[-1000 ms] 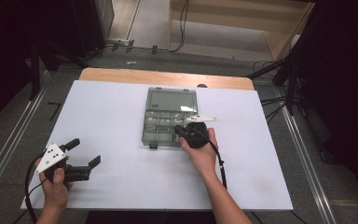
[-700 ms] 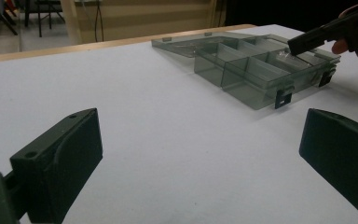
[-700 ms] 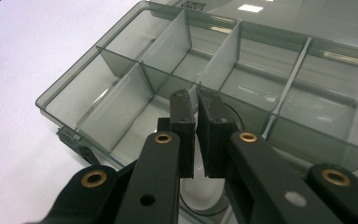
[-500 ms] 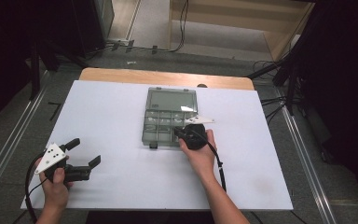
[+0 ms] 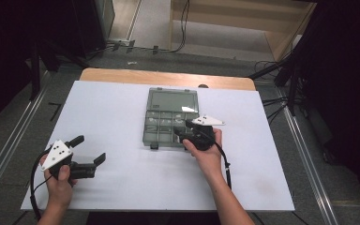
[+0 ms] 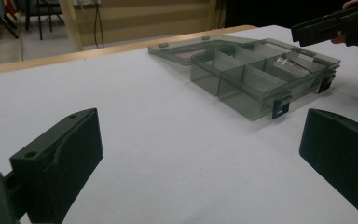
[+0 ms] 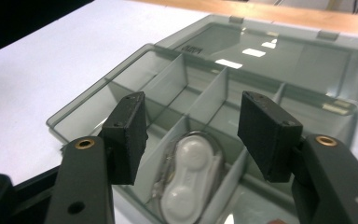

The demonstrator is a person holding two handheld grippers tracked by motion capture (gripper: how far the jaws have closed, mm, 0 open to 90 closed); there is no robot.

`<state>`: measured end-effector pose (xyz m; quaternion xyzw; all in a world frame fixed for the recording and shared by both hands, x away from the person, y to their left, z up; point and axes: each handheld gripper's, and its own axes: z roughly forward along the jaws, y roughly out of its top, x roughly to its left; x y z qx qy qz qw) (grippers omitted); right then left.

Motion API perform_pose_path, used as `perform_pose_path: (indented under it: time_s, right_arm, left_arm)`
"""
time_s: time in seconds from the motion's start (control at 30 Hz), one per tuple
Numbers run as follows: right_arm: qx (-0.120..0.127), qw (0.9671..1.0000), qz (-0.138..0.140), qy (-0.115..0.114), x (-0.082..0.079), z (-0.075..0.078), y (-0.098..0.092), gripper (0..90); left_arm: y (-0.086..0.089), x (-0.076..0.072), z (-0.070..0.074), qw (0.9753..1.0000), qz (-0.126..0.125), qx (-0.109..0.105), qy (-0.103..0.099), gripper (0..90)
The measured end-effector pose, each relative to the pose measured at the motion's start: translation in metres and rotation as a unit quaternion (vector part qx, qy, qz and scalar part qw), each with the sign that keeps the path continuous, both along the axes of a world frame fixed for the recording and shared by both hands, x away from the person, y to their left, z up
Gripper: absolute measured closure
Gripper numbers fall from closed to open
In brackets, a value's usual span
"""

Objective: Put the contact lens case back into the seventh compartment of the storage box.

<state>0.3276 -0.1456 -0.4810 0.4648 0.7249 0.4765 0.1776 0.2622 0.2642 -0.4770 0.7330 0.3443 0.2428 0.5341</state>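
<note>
Plainly translucent grey box (image 5: 171, 117), lid open, compartments

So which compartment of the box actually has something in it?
The one directly below the right gripper: it holds a white lens case in clear wrap. The other compartments of the organizer box look empty.

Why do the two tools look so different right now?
The left tool sits far from the grey box, jaws spread wide over bare table. The right tool hovers over the box, jaws narrower, above a white case. Both are open and hold nothing.
</note>
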Motion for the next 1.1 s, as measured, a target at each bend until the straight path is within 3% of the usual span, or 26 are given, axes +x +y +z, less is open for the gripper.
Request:
perform_pose_path:
  time_s: [0.17,0.3,0.47,0.5,0.6,0.93,1.1]
  right_arm:
    - [0.021,0.9997,-0.005,0.012,0.001,0.003,-0.016,38.2]
    - [0.029,0.9994,0.011,0.018,0.000,0.004,-0.027,16.3]
    - [0.022,0.9997,0.012,0.003,-0.004,0.005,-0.034,6.8]
    - [0.024,0.9996,0.014,0.000,-0.005,0.005,-0.035,0.0]
    - [0.040,0.9990,0.020,-0.008,-0.006,0.005,-0.041,0.0]
    - [0.050,0.9986,0.012,-0.012,-0.007,0.007,-0.059,0.0]
    - [0.058,0.9981,0.015,-0.018,-0.004,0.013,-0.066,0.0]
  left_arm:
    - [-0.008,0.004,0.005,0.9999,-0.012,-0.005,-0.002,0.0]
    - [-0.015,0.007,0.009,0.9997,-0.022,-0.010,0.000,0.0]
    - [-0.025,0.013,0.014,0.9994,-0.032,-0.016,0.004,0.0]
    - [-0.027,0.014,0.015,0.9993,-0.032,-0.016,0.005,0.0]
    - [-0.034,0.018,0.017,0.9992,-0.037,-0.014,0.006,0.0]
    - [-0.057,0.034,0.022,0.9981,-0.060,-0.014,0.009,0.0]
    - [-0.066,0.048,0.022,0.9972,-0.068,-0.024,0.022,0.0]
